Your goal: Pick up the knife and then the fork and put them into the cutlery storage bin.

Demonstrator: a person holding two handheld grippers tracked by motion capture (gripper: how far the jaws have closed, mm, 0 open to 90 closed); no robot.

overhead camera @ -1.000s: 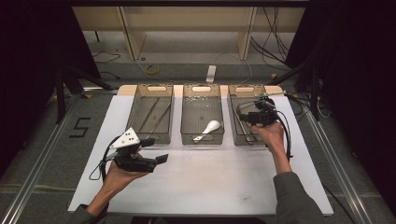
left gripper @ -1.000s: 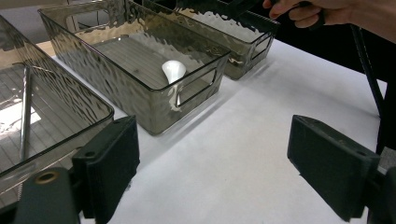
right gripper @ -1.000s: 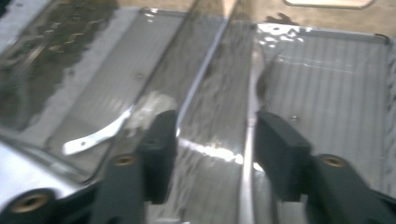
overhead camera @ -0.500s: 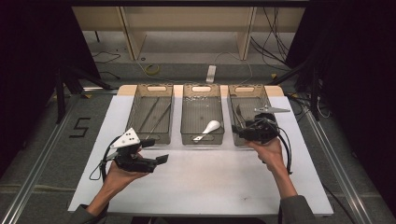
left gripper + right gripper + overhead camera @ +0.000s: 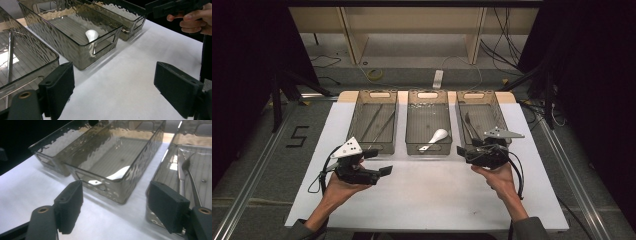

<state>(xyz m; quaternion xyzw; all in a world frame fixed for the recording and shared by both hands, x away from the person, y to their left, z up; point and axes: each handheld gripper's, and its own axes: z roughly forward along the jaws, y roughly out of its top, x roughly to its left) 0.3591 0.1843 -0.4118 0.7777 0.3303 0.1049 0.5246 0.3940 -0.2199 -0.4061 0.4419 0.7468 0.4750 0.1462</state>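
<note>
Since the cutlery is sorted by type, the high view shows three smoked ribbed plastic bins at the desk's far edge, right gripper [image 5: 460, 151] released, its jaws just opened and empty, by the right bin's [image 5: 498, 106] near end holding a metal fork [image 5: 470, 124]. Left gripper view: left gripper [image 5: 113, 92] released, empty over the white desk [image 5: 130, 75]; glossy white spoon [image 5: 91, 35] in the middle bin [image 5: 82, 53]. Right gripper view: the fork's thin steel lies flat.

A lab-style recording booth: a white-topped table [image 5: 422, 200] stands between black curtains [image 5: 592, 75], with aluminium rails [image 5: 242, 200] on the grey floor beside it and loose cables [image 5: 507, 45] behind it.
</note>
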